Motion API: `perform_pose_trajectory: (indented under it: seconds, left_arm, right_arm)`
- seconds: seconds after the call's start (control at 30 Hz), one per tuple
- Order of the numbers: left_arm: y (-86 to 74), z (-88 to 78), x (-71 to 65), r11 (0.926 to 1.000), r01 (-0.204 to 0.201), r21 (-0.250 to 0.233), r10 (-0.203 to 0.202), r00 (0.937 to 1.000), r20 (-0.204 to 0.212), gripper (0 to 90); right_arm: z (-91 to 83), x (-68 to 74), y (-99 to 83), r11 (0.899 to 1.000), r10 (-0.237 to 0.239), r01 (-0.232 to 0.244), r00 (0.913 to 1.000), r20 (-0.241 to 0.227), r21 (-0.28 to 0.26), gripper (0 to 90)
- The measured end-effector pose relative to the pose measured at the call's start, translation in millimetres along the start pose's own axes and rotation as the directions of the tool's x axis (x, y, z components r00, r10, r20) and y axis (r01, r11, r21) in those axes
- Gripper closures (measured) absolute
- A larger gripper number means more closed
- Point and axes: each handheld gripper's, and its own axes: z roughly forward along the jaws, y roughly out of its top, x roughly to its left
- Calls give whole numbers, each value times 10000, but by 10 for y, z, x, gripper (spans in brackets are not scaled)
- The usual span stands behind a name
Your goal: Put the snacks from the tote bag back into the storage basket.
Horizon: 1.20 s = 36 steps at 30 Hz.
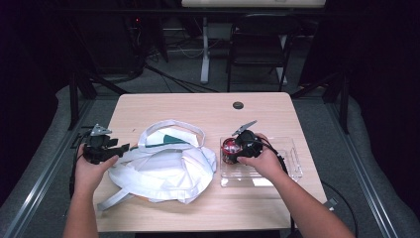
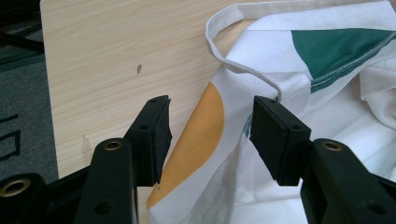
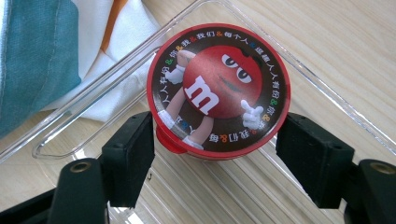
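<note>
Here, in the high view, a wooden table point(image 1: 198, 106) is seen from above, with a white cloth bag point(image 1: 166, 168) lying crumpled at its left and a clear plastic tray point(image 1: 292, 158) at its right. The left gripper point(image 1: 121, 147) is held at the bag's left edge; the right gripper point(image 1: 233, 148) is held at a red candy tub point(image 1: 230, 149) standing in the tray's left end.

In the left gripper view, the jaws are shown open, with the bag's edge and an orange printed patch point(image 2: 201, 140) lying between them; neither pad presses the fabric. A green patch point(image 2: 341, 44) and a hemmed handle strap point(image 2: 243, 65) are made out here, details too small in the high view.

In the right gripper view, the jaws are seen spread wide on either side of the tub's printed lid point(image 3: 218, 88). The left pad lies at the rim; a gap is visible at the right pad, so no grip is judged to be made. For a sound pick, the jaws should be centred on the tub and closed squarely below the lid.
</note>
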Motion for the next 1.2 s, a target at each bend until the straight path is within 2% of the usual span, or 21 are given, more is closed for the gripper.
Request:
perform_pose_trajectory:
  seconds: [0.27, 0.3, 0.33, 0.57, 1.2]
  left_arm:
    - [-7, 5, -2, 9998, 92, -160, -93, 9999, -69, 477]
    - [-7, 3, 2, 9999, 68, -143, -69, 10000, -65, 477]
    - [-3, -6, 7, 10000, 53, -24, -53, 10000, 12, 476]
    - [-2, -7, 3, 10000, 67, -70, -67, 10000, 5, 476]
    - [-4, 3, 0, 10000, 80, -45, -80, 10000, 18, 477]
  right_arm:
    - [5, -18, 1, 9998, -155, 155, 9999, -65, -85, 284]
    - [5, -16, -2, 9999, -13, 10, 9998, -180, -163, 283]
    - [-6, -23, 0, 9999, -60, 58, 9998, -177, -136, 282]
    - [-123, 8, 6, 9994, -237, 237, 9997, 1, -234, 271]
    - [-361, 88, 14, 9965, -409, 390, 9989, -244, -746, 271]
